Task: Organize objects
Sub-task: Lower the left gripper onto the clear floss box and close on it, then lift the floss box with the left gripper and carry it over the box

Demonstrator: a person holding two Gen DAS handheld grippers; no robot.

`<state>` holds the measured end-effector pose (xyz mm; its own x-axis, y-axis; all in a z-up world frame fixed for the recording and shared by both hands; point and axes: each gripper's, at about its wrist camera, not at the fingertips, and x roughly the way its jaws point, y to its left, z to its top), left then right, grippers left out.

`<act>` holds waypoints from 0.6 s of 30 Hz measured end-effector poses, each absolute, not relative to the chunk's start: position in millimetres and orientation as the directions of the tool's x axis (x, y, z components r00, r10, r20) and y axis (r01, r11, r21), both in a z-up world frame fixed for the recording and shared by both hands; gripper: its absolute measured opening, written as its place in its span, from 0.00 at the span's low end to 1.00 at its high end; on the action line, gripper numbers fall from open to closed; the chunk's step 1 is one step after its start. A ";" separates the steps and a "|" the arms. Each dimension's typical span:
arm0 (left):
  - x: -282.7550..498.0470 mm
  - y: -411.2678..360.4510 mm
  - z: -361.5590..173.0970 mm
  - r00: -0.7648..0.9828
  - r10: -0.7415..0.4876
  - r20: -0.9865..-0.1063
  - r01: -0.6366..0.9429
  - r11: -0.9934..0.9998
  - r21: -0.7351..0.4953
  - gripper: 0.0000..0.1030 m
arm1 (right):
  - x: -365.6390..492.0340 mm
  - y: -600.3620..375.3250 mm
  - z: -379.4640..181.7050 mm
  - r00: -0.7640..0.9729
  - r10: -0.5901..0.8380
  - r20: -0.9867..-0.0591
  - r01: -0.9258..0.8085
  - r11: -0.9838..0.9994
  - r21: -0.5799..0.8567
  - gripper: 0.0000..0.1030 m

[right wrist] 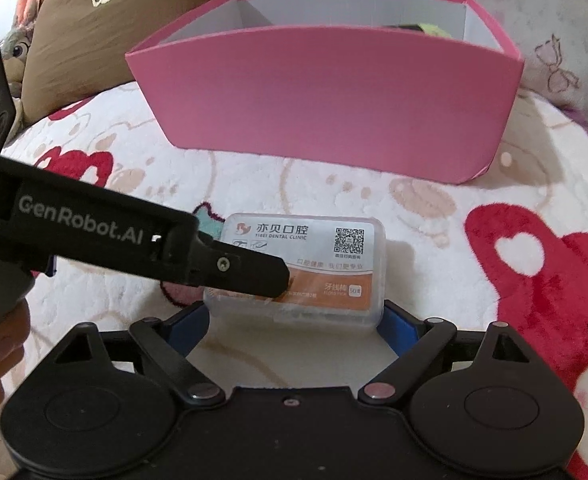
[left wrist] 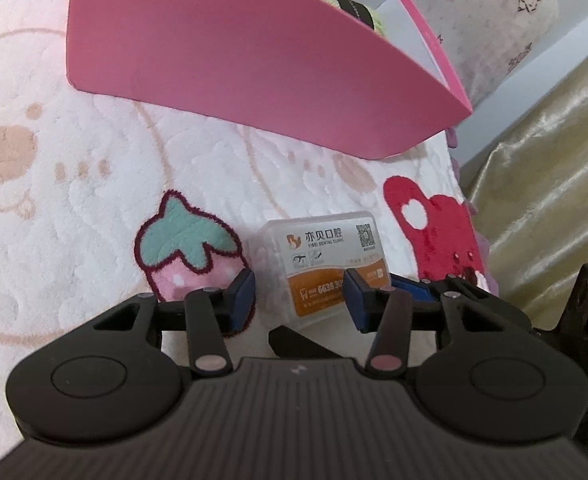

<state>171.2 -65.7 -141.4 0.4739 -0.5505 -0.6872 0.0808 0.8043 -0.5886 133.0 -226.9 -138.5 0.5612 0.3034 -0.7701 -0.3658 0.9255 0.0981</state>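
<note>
A clear plastic dental floss box (left wrist: 317,264) with an orange and white label lies flat on the fleece blanket, and also shows in the right wrist view (right wrist: 325,256). My left gripper (left wrist: 299,300) is open with its blue pads on either side of the box's near end; one finger (right wrist: 250,270) lies across the box top. My right gripper (right wrist: 294,328) is open, its blue pads flanking the box's near edge. A pink box (right wrist: 325,96) stands behind the floss box, and also shows in the left wrist view (left wrist: 230,48). It holds a green and black item (left wrist: 353,4).
The white fleece blanket (left wrist: 54,220) has strawberry and red bear patterns. A brown pillow (right wrist: 94,20) and a plush toy (right wrist: 18,44) lie at the back left. A gold satin cloth (left wrist: 553,180) lies beside the blanket's edge.
</note>
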 end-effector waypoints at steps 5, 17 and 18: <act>160.9 -63.2 -118.2 0.479 -0.560 -0.676 0.101 0.800 -0.591 0.45 | 126.0 -222.2 -116.1 0.574 0.282 -0.769 -0.376 0.925 0.058 0.90; 131.9 -49.4 -36.7 0.505 -0.592 -0.628 0.203 0.788 -0.581 0.44 | 96.0 -202.7 -40.5 0.658 0.254 -0.708 -0.425 0.903 -0.071 0.90; 130.4 -48.7 -29.1 0.513 -0.592 -0.622 0.205 0.788 -0.580 0.44 | 95.2 -201.8 -33.1 0.669 0.259 -0.697 -0.433 0.897 -0.083 0.90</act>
